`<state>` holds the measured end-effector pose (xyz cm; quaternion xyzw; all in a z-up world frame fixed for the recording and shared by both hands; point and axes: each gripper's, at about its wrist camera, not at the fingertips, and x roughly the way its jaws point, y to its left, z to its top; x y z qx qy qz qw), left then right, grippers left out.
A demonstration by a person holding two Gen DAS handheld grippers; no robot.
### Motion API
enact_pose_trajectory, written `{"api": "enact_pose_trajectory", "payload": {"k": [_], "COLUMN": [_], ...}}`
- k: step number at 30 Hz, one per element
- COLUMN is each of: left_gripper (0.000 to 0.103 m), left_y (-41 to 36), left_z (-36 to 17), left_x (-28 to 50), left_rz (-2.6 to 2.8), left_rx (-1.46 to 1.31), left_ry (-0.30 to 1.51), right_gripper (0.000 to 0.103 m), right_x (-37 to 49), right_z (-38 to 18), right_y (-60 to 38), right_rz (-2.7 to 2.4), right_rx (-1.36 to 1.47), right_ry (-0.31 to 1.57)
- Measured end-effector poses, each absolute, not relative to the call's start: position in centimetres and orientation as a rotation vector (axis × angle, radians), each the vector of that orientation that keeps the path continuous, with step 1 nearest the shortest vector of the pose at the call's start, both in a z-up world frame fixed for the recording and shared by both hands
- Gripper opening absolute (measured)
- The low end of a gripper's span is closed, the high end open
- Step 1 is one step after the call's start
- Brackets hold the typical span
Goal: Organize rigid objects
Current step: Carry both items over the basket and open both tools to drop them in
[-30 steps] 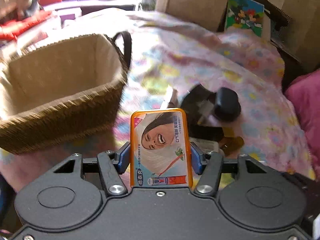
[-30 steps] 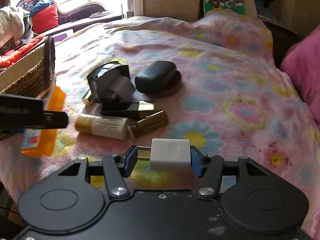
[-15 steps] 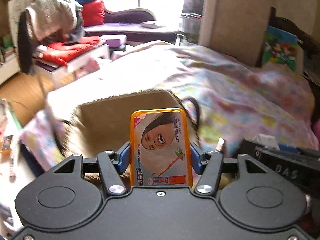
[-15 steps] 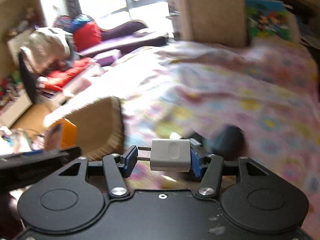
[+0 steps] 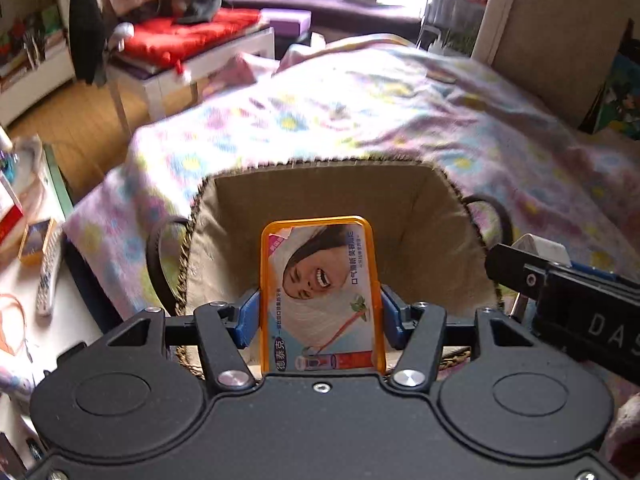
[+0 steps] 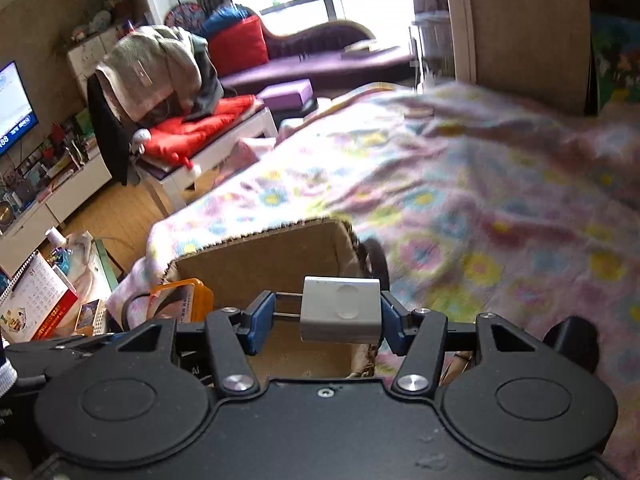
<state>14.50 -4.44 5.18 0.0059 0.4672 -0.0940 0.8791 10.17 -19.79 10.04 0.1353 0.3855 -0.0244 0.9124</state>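
Note:
My left gripper (image 5: 320, 312) is shut on an orange-rimmed flat box (image 5: 320, 296) printed with a woman's face, held upright over the open wicker basket (image 5: 320, 200) with a beige cloth lining. My right gripper (image 6: 326, 316) is shut on a white charger plug (image 6: 340, 310), held above the basket's right part (image 6: 280, 256). The right gripper with the plug also shows in the left wrist view (image 5: 560, 300), at the basket's right rim. The orange box shows in the right wrist view (image 6: 180, 300).
The basket stands on a bed with a flowered blanket (image 5: 380, 112). A dark rounded object (image 6: 572, 344) lies on the blanket at right. Left of the bed are a remote (image 5: 48, 272), a calendar (image 6: 36, 304), a white bench with red cushions (image 6: 192, 136) and wooden floor.
Both grippers swung left from the pile of items on the blanket to above the basket, each still holding its object. The basket now sits straight ahead beneath them.

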Motion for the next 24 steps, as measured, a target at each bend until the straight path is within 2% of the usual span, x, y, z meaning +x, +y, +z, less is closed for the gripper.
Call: {"api": "enact_pose_trajectory", "payload": {"k": [9,11,12,13,14,24], "left_gripper": [0.056,0.061,0.071,0.079,0.08,0.08], "left_y": [-4.0,-3.8,-3.7,-3.6,-3.5,-3.3], "left_z": [3.9,4.0,4.1,4.2,4.3,4.6], "left_x": [16.9,16.9,16.8,16.7,16.5,14.3], "left_rz": [-0.133,-0.113,-0.109,-0.107,-0.1,-0.09], "left_rx": [-0.001,0.004,0.005,0.007,0.013,0.031], "left_ry": [1.079,1.075,1.068,1.06,1.053,1.006], "right_gripper": [0.055,0.06,0.071,0.075,0.074,0.074], "right_x": [13.6,14.1,14.2,14.2,14.2,11.7], "right_z": [9.3,9.4,9.6,9.8,10.0,9.6], "right_y": [-18.8,-18.6,-18.6,-18.5,-18.4,-19.2], "right_rz": [-0.038,-0.027,-0.032,-0.042,-0.052,-0.098], "right_rx": [0.279,0.282,0.279,0.272,0.261,0.195], "right_ry": [0.88,0.875,0.862,0.852,0.839,0.825]}}
